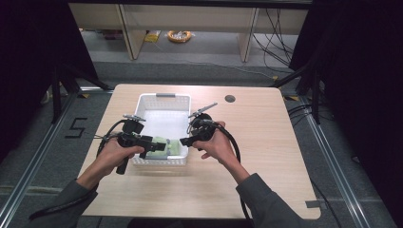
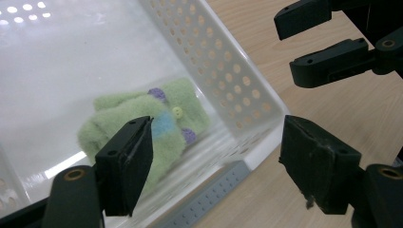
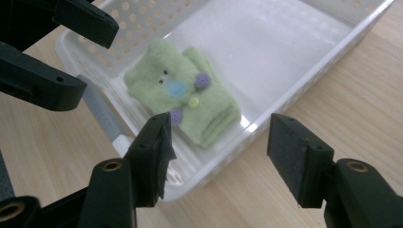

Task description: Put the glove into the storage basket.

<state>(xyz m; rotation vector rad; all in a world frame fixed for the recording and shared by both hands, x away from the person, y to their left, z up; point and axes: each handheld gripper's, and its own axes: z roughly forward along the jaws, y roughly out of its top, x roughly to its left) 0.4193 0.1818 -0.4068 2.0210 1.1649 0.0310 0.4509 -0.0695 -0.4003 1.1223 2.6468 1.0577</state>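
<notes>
Your green sock (image 3: 183, 102) sits folded in the near corner of the white basket (image 1: 164, 97), so both tongs, left (image 1: 159, 147) and right (image 1: 185, 141), hang spread and empty over that rim.

A black taped numeral "5" (image 1: 76, 128) on the grey floor (image 1: 57, 156) left of the table (image 1: 266, 142)

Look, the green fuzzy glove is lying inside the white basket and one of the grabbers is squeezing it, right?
Not quite. The green glove does lie inside the white basket, but no grabber squeezes it. In the right gripper view, the right gripper stands open above the basket's edge, apart from the glove.
</notes>
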